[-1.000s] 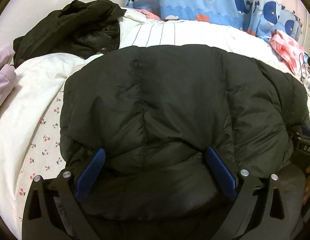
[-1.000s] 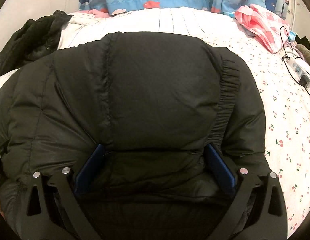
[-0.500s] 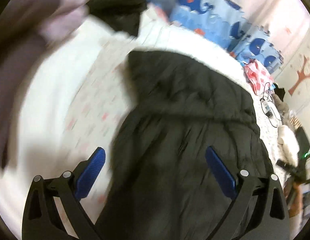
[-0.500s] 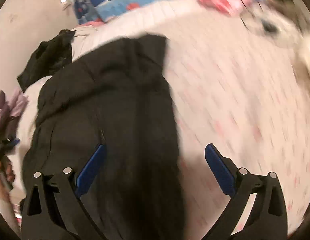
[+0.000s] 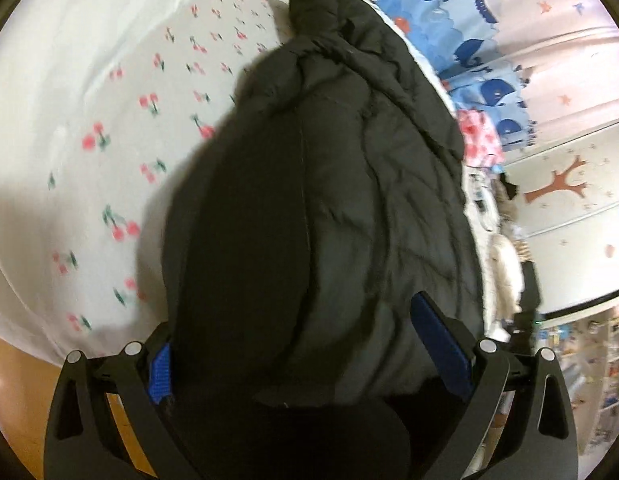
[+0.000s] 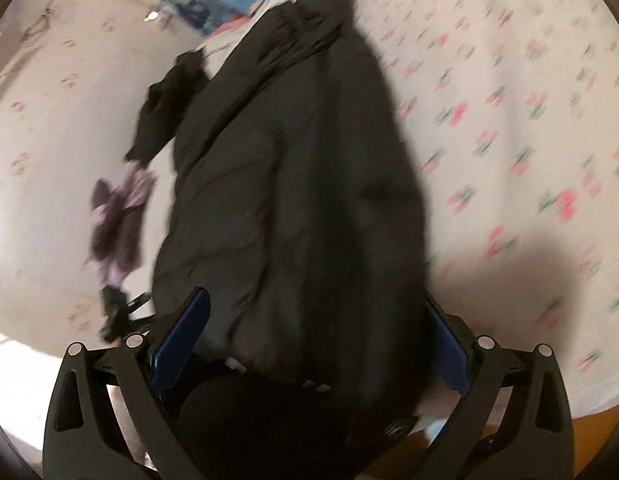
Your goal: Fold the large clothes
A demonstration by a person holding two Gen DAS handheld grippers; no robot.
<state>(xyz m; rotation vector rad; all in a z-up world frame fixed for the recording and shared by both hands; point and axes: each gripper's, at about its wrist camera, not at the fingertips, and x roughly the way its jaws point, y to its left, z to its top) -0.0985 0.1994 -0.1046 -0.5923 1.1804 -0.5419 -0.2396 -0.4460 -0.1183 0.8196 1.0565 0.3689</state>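
Right now the black puffer jacket [image 5: 329, 208] fills the middle of both my wrist views, lying on the cherry-print bedsheet [image 5: 121, 128] and running from my tools toward twelve o'clock, where its far end bunches into a dark lump. My left tool [image 5: 305, 360] has its blue pads spread wide, with a thick roll of the jacket bulging between them. My right tool [image 6: 309, 344] looks the same: pads apart and padded fabric filling the gap. I judge neither is clamped, though I cannot tell whether the pads press the cloth at all.

The risks, as I judge them:
- The slick, puffy fill could spring back and undo a fold if I let go too early or pinch only the outer shell.
- With both tools gaping, a lift now could let the bulk slide out, or let one side sag and skew the fold.
- The jacket's near end sits close to the bed's edge, with brown floor [image 5: 13, 384] showing at seven o'clock in the left view, so a pull toward me could drag it off.
- The right view is smeared, so my aim for a seam could be poor.

Farther out, a second dark garment [image 6: 165, 108] and a purple one [image 6: 117, 220] lie near nine to ten o'clock in the right view, and a whale-print blue pillow [image 5: 441, 28] sits at one o'clock in the left. I see no basket, box or other container here, so nothing is held in one.
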